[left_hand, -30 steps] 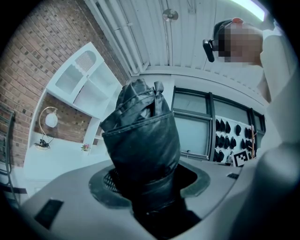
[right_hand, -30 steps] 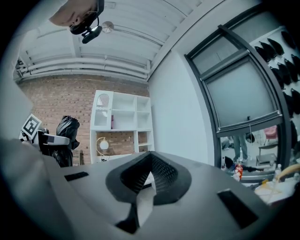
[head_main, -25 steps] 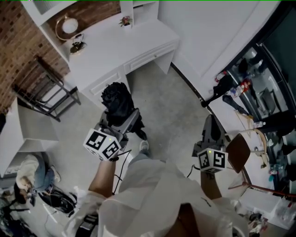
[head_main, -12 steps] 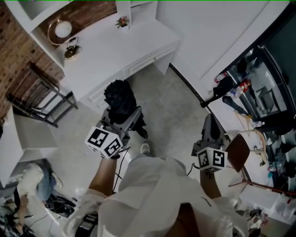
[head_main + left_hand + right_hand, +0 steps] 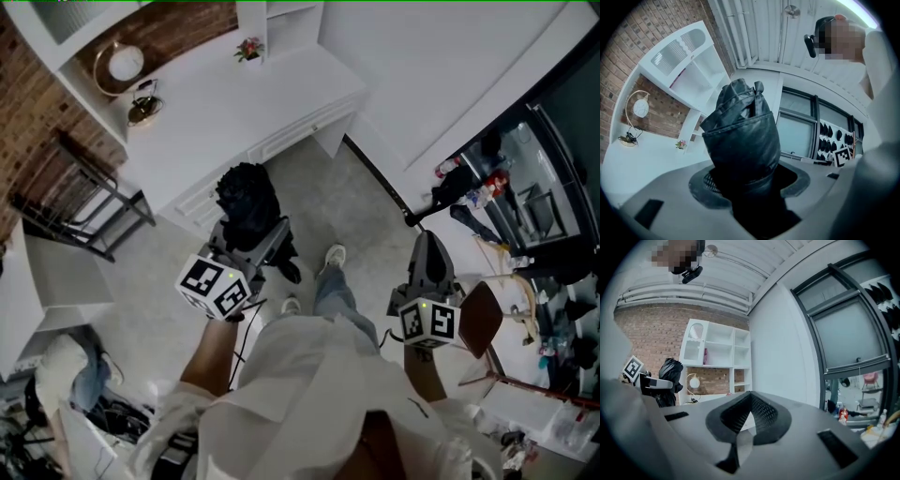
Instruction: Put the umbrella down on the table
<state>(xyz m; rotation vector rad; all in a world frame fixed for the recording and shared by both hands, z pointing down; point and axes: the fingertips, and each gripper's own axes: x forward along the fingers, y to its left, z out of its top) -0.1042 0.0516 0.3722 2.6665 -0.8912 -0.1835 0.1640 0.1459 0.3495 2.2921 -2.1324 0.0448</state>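
A folded black umbrella sticks up from my left gripper, which is shut on its lower part. In the left gripper view the umbrella fills the gap between the jaws and hides the fingertips of that gripper. The white desk lies ahead of it, a little way off across the floor; the desk shows at the left of that view too. My right gripper hangs over the floor to the right, shut and empty, its pads meeting in the right gripper view.
On the desk stand a round lamp and a small flower pot. A black metal chair is left of the desk. A cluttered counter and a wooden chair are at the right. The person's foot is on the floor.
Both grippers have travelled across the floor toward the desk, the umbrella still held. The person's leg has stepped forward into view between them.
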